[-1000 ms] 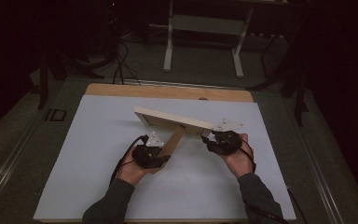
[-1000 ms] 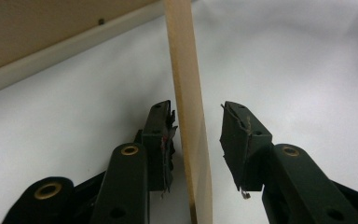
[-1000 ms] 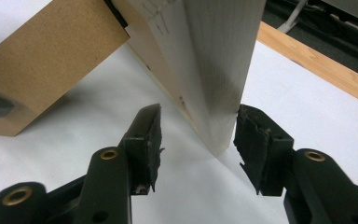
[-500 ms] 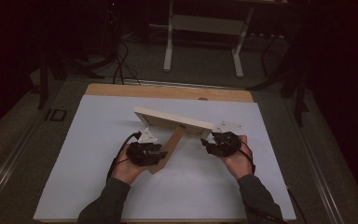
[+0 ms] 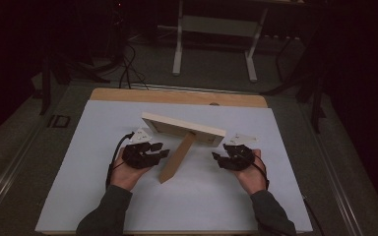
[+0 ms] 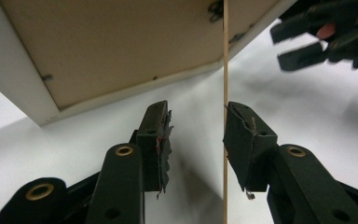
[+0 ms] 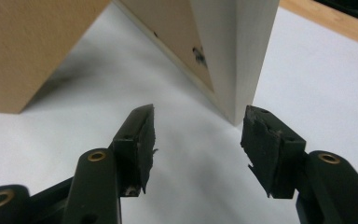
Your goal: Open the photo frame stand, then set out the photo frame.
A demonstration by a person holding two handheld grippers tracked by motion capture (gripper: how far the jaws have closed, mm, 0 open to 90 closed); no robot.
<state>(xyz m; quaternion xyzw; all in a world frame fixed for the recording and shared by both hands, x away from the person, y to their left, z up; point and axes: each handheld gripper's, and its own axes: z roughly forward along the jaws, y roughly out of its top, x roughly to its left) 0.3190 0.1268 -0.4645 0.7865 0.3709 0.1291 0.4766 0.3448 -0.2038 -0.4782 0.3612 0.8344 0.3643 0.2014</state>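
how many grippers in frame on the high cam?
2. The left gripper sits just left of the picture frame's stand, jaws open. The right gripper sits near the picture frame, at its right end, jaws open too.

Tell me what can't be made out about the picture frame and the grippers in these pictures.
- Front of the picture frame: faces away in the high view, so its contents are hidden.
- Frame's top: cut off by the upper edge in both gripper views.
- Stand: seen edge-on in the left gripper view; whether the left gripper touches it is unclear.
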